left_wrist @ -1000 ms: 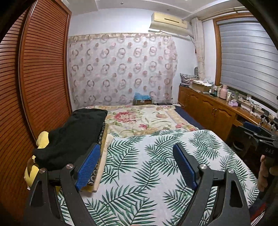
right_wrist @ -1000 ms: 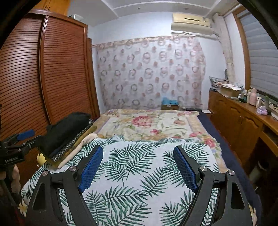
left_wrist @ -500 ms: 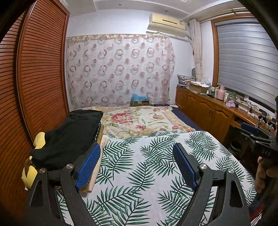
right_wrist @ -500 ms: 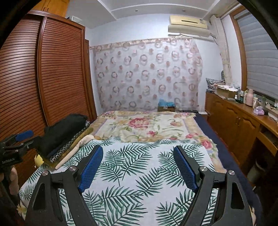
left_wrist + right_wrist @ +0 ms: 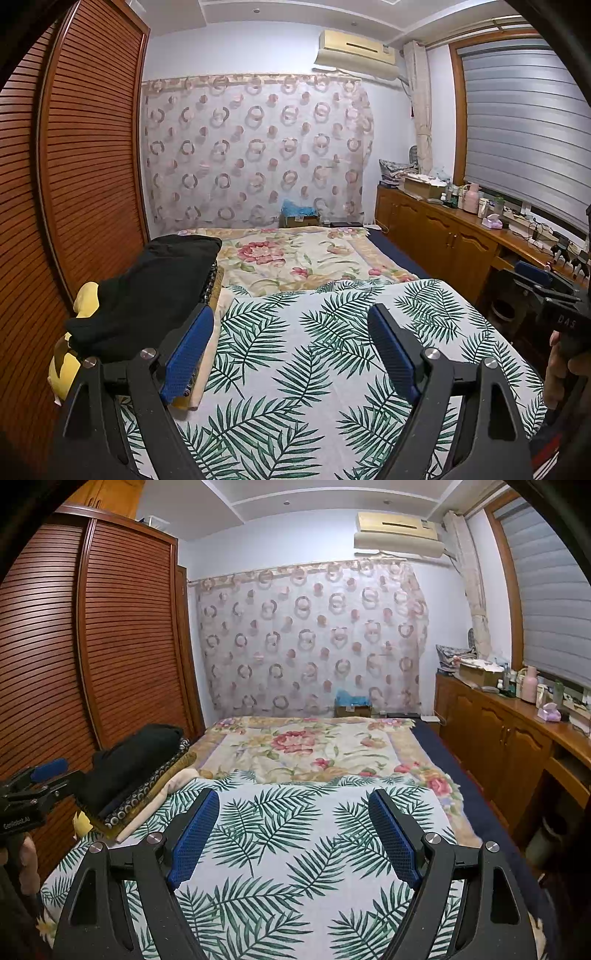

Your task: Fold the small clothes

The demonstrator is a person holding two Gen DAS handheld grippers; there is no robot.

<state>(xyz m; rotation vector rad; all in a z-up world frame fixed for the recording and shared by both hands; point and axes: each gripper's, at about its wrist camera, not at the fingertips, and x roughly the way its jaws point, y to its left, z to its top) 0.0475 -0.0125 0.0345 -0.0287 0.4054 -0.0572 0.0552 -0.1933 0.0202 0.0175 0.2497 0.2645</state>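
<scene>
A stack of folded clothes with a black garment point(image 5: 147, 291) on top lies at the left edge of the bed; it also shows in the right wrist view point(image 5: 129, 764). My left gripper point(image 5: 291, 332) is open and empty above the palm-leaf sheet point(image 5: 303, 354), its left finger just right of the stack. My right gripper point(image 5: 293, 814) is open and empty above the same sheet point(image 5: 295, 849), to the right of the stack. Each gripper shows at the edge of the other's view, the right one point(image 5: 554, 295) and the left one point(image 5: 33, 786).
A floral blanket point(image 5: 295, 254) covers the far half of the bed. A slatted wooden wardrobe point(image 5: 74, 166) stands close on the left. A wooden cabinet point(image 5: 517, 738) with bottles and boxes runs along the right. A curtain point(image 5: 255, 147) hangs behind.
Both grippers have tilted up and drawn back a little, so the bed sits lower in both views. Both stay open and empty.
</scene>
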